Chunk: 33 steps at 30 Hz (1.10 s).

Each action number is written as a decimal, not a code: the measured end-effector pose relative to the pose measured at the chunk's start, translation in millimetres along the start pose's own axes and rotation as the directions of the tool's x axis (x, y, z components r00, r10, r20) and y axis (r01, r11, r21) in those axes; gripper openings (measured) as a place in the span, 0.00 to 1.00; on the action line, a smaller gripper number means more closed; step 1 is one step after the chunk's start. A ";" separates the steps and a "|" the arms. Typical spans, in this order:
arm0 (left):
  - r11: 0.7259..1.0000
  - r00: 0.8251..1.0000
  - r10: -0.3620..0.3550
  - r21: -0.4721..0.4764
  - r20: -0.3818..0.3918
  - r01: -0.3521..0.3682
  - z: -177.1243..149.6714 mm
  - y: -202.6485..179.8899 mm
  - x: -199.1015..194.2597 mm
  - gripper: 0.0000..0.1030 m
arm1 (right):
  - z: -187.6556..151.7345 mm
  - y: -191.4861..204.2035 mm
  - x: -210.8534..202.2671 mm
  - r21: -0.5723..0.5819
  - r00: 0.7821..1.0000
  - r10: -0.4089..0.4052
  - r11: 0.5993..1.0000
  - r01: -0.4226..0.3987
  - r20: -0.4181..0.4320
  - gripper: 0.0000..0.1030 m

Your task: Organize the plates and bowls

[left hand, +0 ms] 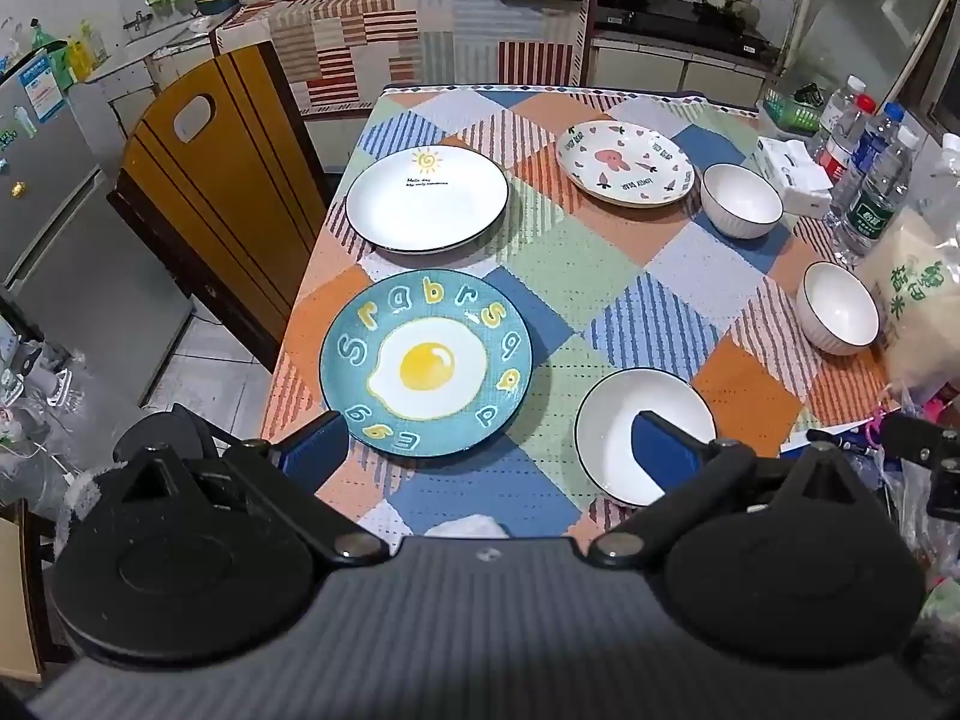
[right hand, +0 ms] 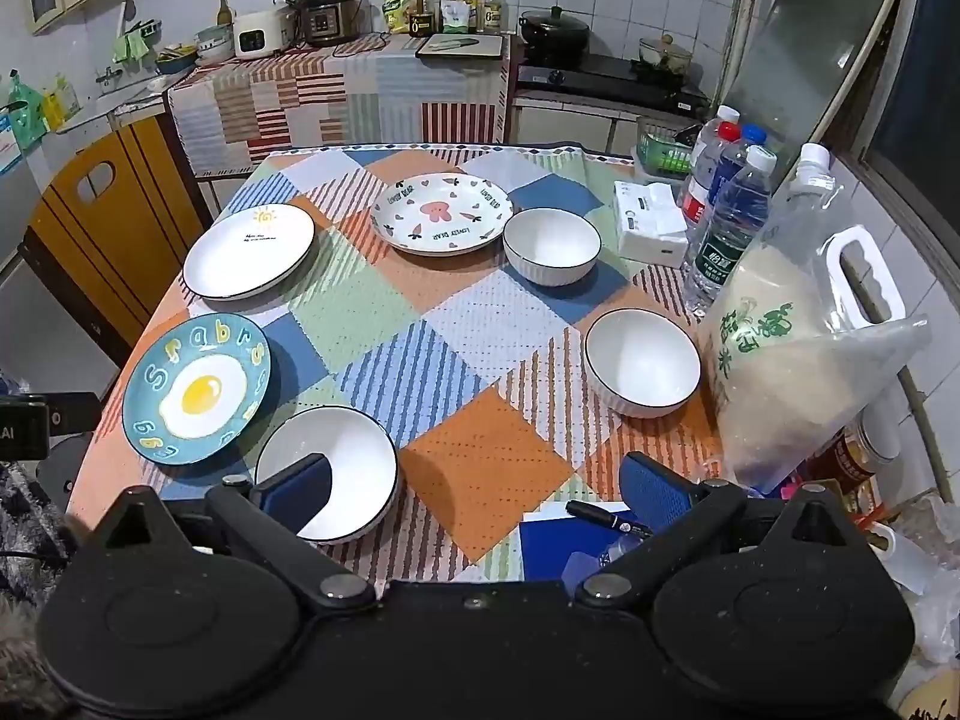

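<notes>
Three plates lie apart on the patchwork tablecloth: a blue egg plate (left hand: 426, 363) (right hand: 197, 387), a white sun plate (left hand: 427, 198) (right hand: 249, 252) and a carrot-pattern plate (left hand: 625, 163) (right hand: 441, 213). Three white bowls stand to the right: a near one (left hand: 618, 420) (right hand: 354, 462), a middle one (left hand: 837, 307) (right hand: 642, 363) and a far one (left hand: 742, 201) (right hand: 552, 246). My left gripper (left hand: 489, 450) is open and empty above the near table edge, between the egg plate and the near bowl. My right gripper (right hand: 474, 492) is open and empty, just right of the near bowl.
A rice bag (right hand: 798, 372), water bottles (right hand: 729, 222) and a tissue pack (right hand: 651, 222) crowd the table's right side. A pen on a blue book (right hand: 606, 519) lies near the front edge. A wooden chair (left hand: 198, 192) stands at the table's left.
</notes>
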<state>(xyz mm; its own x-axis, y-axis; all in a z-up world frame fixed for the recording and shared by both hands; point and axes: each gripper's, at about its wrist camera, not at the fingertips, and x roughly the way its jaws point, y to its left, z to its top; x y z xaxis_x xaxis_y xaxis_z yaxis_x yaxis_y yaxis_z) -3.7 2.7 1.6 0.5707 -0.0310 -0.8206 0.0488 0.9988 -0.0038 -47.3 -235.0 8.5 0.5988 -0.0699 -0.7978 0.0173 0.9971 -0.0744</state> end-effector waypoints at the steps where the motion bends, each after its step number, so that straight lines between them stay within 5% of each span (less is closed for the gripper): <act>1: 1.000 1.000 -0.001 -0.001 -0.002 0.001 -0.2 0.0 0.5 0.99 | 0.0 0.3 0.1 -0.001 1.000 0.001 1.000 -0.001 -0.002 1.00; 33: 0.998 0.997 0.067 0.008 0.036 -0.067 -11.2 2.9 2.7 1.00 | -5.3 0.6 13.7 0.000 0.999 -0.026 1.000 0.026 -0.029 1.00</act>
<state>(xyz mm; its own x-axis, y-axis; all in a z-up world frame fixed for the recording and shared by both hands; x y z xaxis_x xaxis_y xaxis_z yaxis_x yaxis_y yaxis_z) -11.2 5.9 -7.0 0.6019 0.0345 -0.7979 0.0173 0.9983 0.0562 -43.4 -235.5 -5.6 0.5747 -0.0968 -0.8126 0.0330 0.9949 -0.0951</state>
